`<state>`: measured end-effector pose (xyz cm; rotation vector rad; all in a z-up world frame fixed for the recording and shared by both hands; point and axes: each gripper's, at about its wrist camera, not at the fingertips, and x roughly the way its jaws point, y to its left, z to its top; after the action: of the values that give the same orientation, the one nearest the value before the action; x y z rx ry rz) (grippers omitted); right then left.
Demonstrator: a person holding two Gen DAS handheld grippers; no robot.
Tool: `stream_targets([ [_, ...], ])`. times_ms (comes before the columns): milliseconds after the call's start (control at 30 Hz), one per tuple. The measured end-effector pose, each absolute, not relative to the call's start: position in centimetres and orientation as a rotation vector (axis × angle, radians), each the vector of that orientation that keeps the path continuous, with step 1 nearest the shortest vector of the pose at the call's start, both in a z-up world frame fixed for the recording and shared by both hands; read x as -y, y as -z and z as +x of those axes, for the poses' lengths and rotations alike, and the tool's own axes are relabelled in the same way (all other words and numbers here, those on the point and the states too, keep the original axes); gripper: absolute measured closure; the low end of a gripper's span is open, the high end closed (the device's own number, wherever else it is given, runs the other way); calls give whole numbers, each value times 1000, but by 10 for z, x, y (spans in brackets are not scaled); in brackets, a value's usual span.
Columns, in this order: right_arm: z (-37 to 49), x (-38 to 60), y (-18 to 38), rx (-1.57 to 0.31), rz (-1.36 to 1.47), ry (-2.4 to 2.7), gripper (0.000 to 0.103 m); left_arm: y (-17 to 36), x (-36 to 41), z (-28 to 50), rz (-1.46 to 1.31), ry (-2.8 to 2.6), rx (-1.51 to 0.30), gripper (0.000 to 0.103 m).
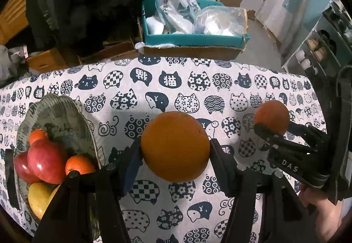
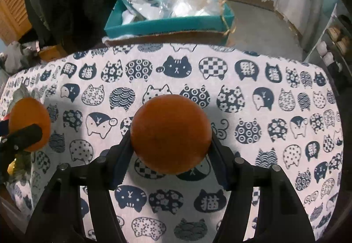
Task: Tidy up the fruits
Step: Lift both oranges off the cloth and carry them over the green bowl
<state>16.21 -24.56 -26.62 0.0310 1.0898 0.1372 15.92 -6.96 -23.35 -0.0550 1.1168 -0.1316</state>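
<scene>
Both grippers loaded, one orange each. Left gripper [image 1: 175, 150] clamped on big orange [image 1: 175, 146], jaws pressed against its left and right sides, fruit held above cat-print tablecloth [image 1: 220, 89]. Right gripper [image 2: 171, 144] likewise closed around second orange [image 2: 171, 134], also seemingly off the cloth.

Key relation: bowl [image 1: 55, 108] sits at scene left, just beside left gripper's left finger, well apart from right gripper. Left hand clearly nearer; short move left and slightly far puts its orange over the bowl. Right orange must cross whole table width, likely after left clears. Oranges round, no long axis to align.

Count in bowl: two red apples [image 1: 47, 161], two small tangerines [image 1: 79, 164], one yellow fruit [image 1: 39, 197] at near edge, partly hidden by finger. Held oranges: two. No loose fruit visible on cloth.

Risk: bowl's near side already crowded; far side has free room.
</scene>
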Motion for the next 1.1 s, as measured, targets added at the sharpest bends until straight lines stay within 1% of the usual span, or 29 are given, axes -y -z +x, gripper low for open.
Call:
stream_targets([
  [667,118,244,172,-905,20,-131,38,166,62,120,-49,159,-968,41],
  [1100,93,230,117,-807,6,-170,38,119,42,91,-61,163,-855,41],
])
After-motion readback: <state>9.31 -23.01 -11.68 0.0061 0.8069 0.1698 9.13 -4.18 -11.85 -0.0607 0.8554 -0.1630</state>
